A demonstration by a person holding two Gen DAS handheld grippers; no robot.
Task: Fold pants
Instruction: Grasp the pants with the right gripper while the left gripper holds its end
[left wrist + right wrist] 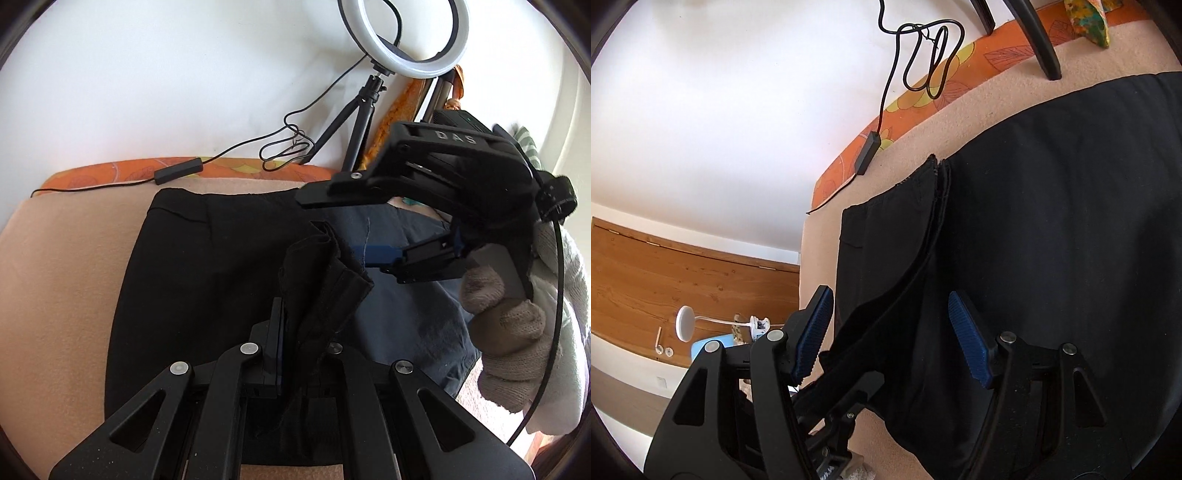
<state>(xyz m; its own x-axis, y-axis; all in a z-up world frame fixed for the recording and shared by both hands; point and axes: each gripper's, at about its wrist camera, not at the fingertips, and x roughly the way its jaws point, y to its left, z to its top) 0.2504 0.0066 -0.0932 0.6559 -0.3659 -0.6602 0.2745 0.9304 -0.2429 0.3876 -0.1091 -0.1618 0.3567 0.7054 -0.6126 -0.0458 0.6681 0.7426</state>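
Note:
Black pants (207,266) lie flat on a beige blanket (62,266). My left gripper (303,332) is shut on a bunched edge of the pants (325,273), which is lifted above the flat part. My right gripper (343,229) shows in the left wrist view, held in a gloved hand, jaws wide apart beside the lifted edge. In the right wrist view my right gripper (890,332) is open, its blue pads (969,339) either side of a raised fold of the pants (1052,240); the pads do not touch the cloth.
A ring light (404,37) on a tripod stands by the white wall, its cable and switch box (179,170) lying on an orange patterned sheet (110,171). A dark blue garment (417,310) lies right of the pants. A wooden panel (665,273) shows left.

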